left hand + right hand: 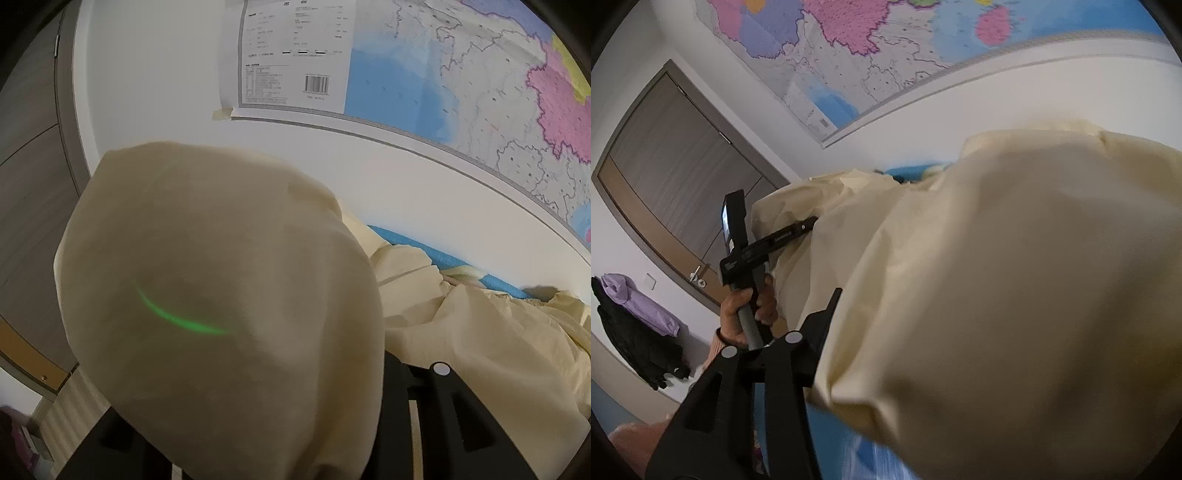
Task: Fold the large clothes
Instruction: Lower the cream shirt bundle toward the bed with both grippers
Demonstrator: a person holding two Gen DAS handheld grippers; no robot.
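Here, through my left wrist camera, the cream garment [229, 295] bulges over my left gripper [258, 424] and hides the fingertips, so I cannot tell whether they are clenched or loose. Only one black finger [443, 406] shows at lower right. More cloth trails rightward over a blue surface [406, 240], just below the white wall [147, 92] and its map [461, 92]; a grey door [29, 184] closes off the left.

From my right wrist camera, the garment [997, 295] fills the right half and runs lengthwise toward upper left, reaching my left hand [746, 314] on its handle. My right gripper [812, 332] is also part-buried; its grip is hidden. Open room lies left, toward the door [672, 177] and hung purple clothing [639, 302].
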